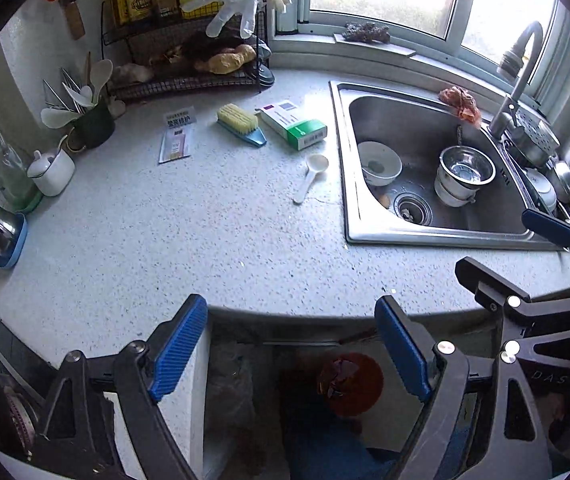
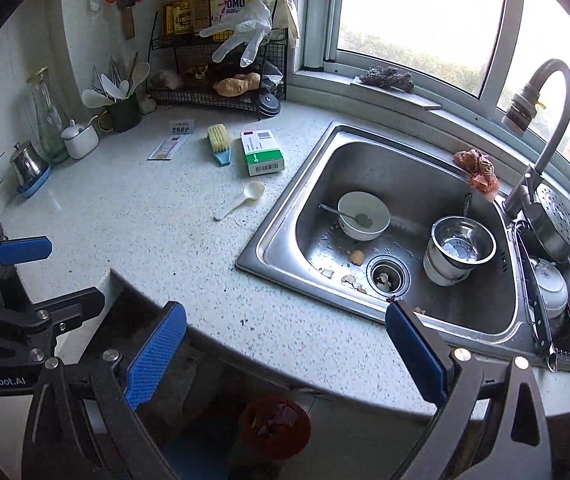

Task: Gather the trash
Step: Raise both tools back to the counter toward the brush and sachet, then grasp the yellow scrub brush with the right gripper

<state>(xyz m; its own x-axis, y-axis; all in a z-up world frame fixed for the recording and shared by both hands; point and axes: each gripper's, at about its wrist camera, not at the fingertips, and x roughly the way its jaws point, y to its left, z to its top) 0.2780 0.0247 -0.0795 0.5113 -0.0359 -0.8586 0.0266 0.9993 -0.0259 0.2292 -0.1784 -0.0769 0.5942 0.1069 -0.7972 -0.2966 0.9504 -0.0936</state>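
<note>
A speckled kitchen tabletop (image 1: 205, 240) curves around a steel sink (image 2: 405, 184) under a bright window. Trash lies on it: a green-and-white carton (image 1: 293, 124) with a flat sachet (image 1: 177, 136) well left, a yellow brush (image 1: 241, 124) between them. A red bin (image 2: 275, 426) stands on the floor below. Both the left claw (image 1: 291, 346) and the right claw (image 2: 285, 354) hang wide open, empty, at the tabletop's near edge.
</note>
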